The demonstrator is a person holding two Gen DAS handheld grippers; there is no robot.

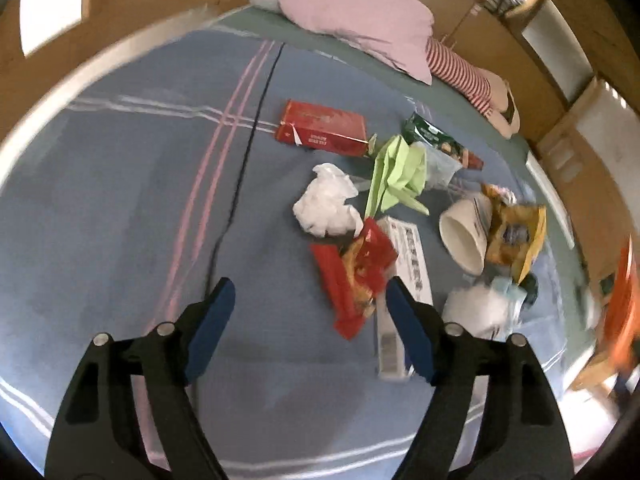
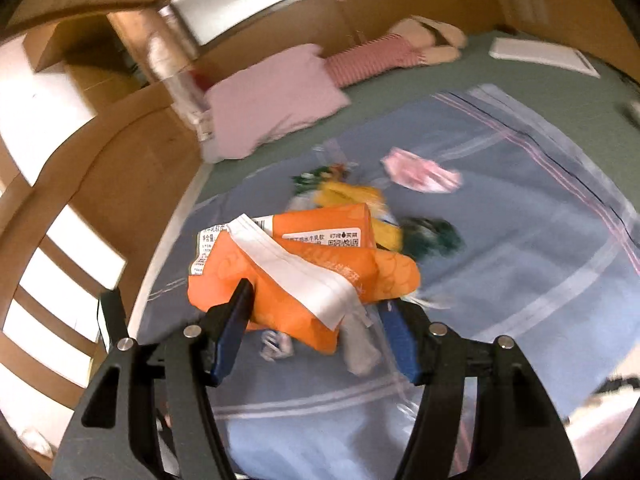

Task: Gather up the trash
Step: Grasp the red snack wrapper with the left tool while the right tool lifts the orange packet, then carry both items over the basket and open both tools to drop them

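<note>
Between the blue pads of the right gripper (image 2: 316, 300) sits an orange snack bag (image 2: 304, 280) with a white seal strip across it; the jaws are clamped on its crumpled lower end, and the bag is raised clear of the blue plaid blanket (image 2: 520, 280) below. Behind the bag, blurred, lie a yellow wrapper (image 2: 360, 196), a dark green wrapper (image 2: 432, 236) and a pink wrapper (image 2: 420, 174), all on the blanket.

From the left wrist view, the left gripper (image 1: 308, 292) hovers over the blanket (image 1: 120, 200) with its jaws apart and nothing pressed between the pads. A red and yellow wrapper (image 1: 352, 276) lies under the gap, nearer the right-hand pad, partly over a long white printed box (image 1: 404, 280). Just beyond it is a crumpled white tissue (image 1: 326, 206). Farther out lie a red carton (image 1: 324, 128), a light green paper (image 1: 394, 176), a green packet (image 1: 432, 140), and a white cup (image 1: 464, 236) on its side, touching a yellow bag (image 1: 516, 236). Another white wad (image 1: 480, 312) rests near the box. An orange blur (image 1: 624, 300) shows at the right edge of this view.

At the head of the bed are a pink pillow (image 1: 356, 20) and a red-striped item (image 1: 460, 68), against wooden panelling (image 2: 132, 152).
</note>
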